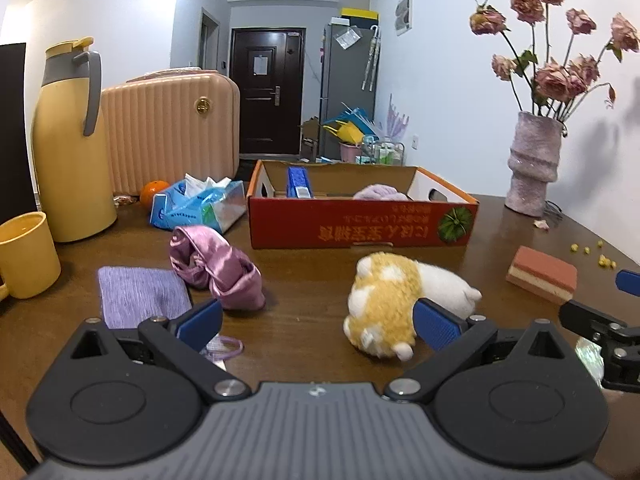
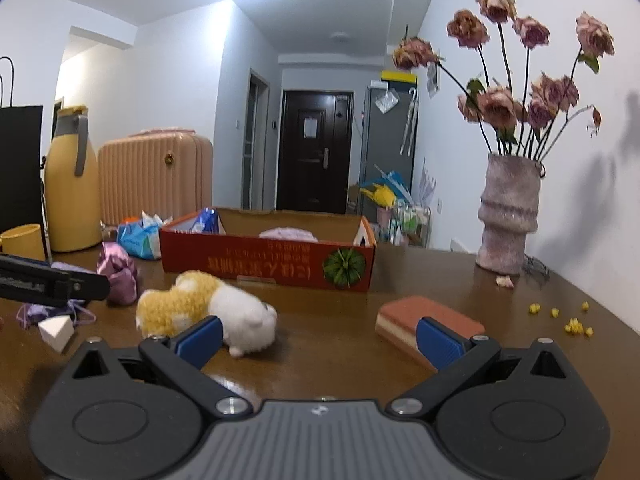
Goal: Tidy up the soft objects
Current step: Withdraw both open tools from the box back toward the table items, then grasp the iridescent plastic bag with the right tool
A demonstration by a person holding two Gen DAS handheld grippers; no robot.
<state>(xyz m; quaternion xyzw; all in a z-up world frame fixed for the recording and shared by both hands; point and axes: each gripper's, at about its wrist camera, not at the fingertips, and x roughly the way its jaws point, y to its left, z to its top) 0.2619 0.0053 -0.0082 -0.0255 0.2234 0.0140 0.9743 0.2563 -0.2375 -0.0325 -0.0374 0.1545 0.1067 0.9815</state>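
1. Left gripper [image 1: 318, 322] hangs low over the brown table [image 1: 304, 280] with its blue pads spread wide, holding nothing; its right pad sits just beside the plush toy [image 1: 384, 300].
2. Right gripper [image 2: 318, 338] is likewise spread wide and empty, the plush toy near its left pad and the red-topped sponge [image 2: 428, 320] just behind its right pad.
3. That yellow-and-white plush toy lies on its side on the table, in front of the red cardboard box [image 1: 360, 226].
4. Inside the box rest a pale lilac soft item [image 1: 380, 193] and a blue packet [image 1: 299, 182].
5. Left of the toy lie a crumpled satin purple cloth [image 1: 216, 268] and a flat lavender cloth [image 1: 140, 294].
6. A yellow jug [image 1: 72, 140], yellow mug [image 1: 26, 256] and tissue pack [image 1: 200, 204] stand at the far left; a vase of dried roses [image 1: 532, 164] stands at the right.
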